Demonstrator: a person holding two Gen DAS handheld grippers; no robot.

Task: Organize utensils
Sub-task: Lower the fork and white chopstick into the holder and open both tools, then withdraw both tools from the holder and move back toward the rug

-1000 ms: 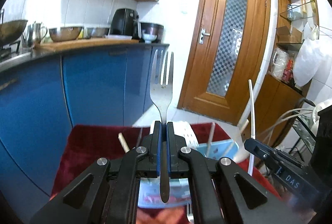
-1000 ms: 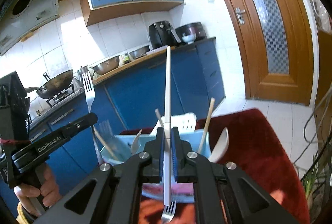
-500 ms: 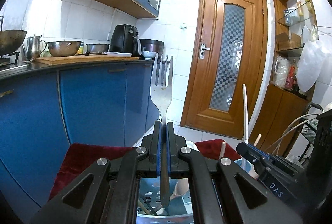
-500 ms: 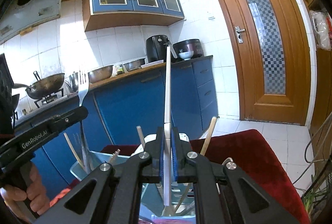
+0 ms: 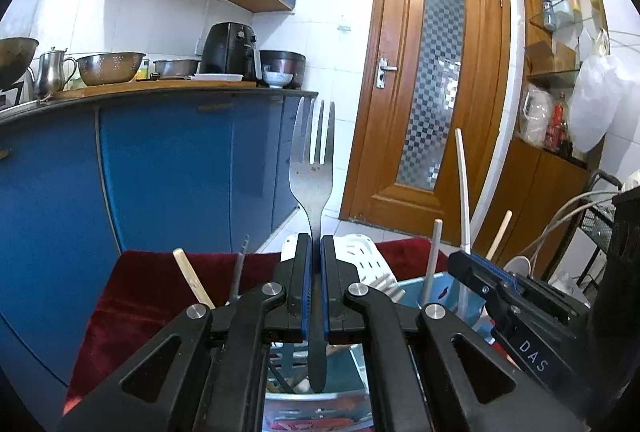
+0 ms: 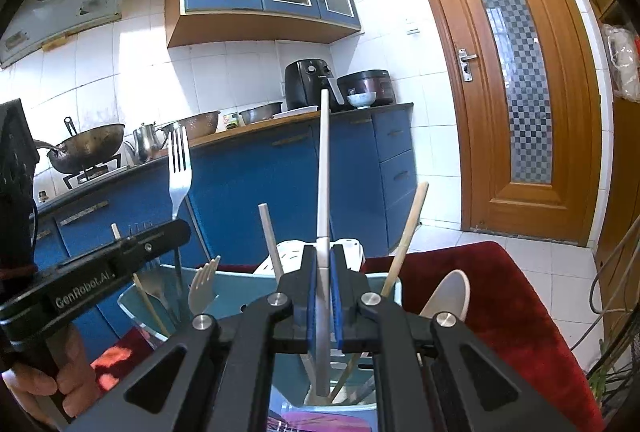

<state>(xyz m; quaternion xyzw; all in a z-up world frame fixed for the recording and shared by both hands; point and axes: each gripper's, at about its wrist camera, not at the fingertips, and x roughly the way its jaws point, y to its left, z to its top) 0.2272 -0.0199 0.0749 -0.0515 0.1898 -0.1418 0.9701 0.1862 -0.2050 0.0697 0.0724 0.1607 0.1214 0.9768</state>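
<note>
A kitchen with blue cabinets [image 5: 160, 172] lies behind. The left gripper [image 5: 314, 272] clamps an upright steel fork [image 5: 313, 168]. The right gripper [image 6: 324, 272] clamps an upright white chopstick [image 6: 323, 168] over a light-blue plastic utensil holder [image 6: 224, 288].

- We see a steel fork [image 5: 312, 168], upright with tines up, its neck pinched between the left tongs [image 5: 314, 256]; its dark handle end hangs over the holder.
- We see a grey-white chopstick [image 6: 323, 168], upright with a slight lean, pinched between the right tongs [image 6: 323, 264]; its lower end reaches into the holder.
- The holder [image 6: 236, 292] is a pale blue plastic tub on a red cloth.
- Standing in it, tilted, are a pale wooden chopstick [image 6: 406, 236], a grey one [image 6: 270, 238], a thin stick at the left, and a pale fork [image 6: 202, 288] with tines up.
- A white spoon [image 6: 450, 294] leans at the tub's right edge.
</note>
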